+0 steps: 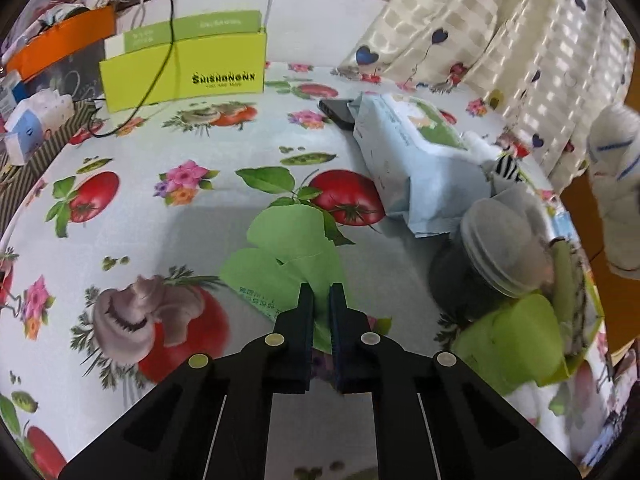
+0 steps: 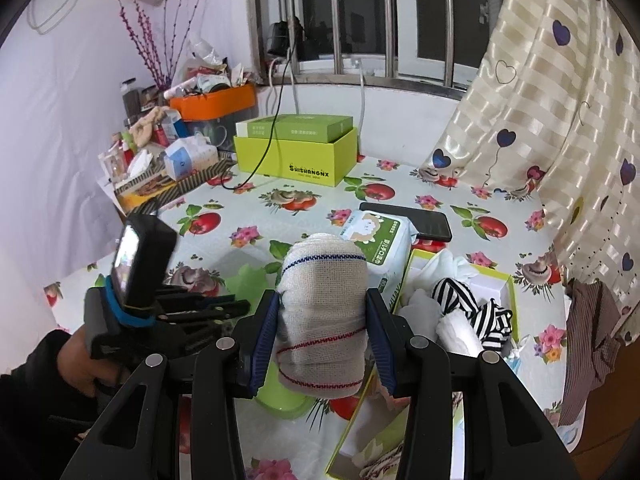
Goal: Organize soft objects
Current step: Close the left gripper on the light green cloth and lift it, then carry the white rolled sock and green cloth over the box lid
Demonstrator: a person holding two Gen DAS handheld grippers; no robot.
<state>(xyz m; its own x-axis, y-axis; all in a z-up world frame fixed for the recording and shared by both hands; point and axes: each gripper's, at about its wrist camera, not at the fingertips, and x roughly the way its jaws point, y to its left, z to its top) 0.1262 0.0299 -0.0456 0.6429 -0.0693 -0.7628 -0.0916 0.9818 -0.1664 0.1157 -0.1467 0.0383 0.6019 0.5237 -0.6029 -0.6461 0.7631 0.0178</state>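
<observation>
While both grippers hang over the flowery table (image 2: 500,200):
Box (image 2: 502,280): beside the wipes pack (image 2: 376,236), stripy cloth inside.
Sock roll (image 2: 324,312): pinched by right gripper (image 2: 324,320), near box.
Left gripper (image 1: 322,300): pressed together, over green paper (image 1: 288,240).

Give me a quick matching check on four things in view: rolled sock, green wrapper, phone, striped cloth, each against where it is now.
Things:
1. rolled sock
2. green wrapper
3. phone
4. striped cloth

Places:
A. flat on the tablecloth, partly under the wipes pack
B. inside the open green box
C. clamped in the right tongs
D. pinched at its edge by the left tongs

Pairs: 1-C, 2-D, 3-A, 4-B
</observation>
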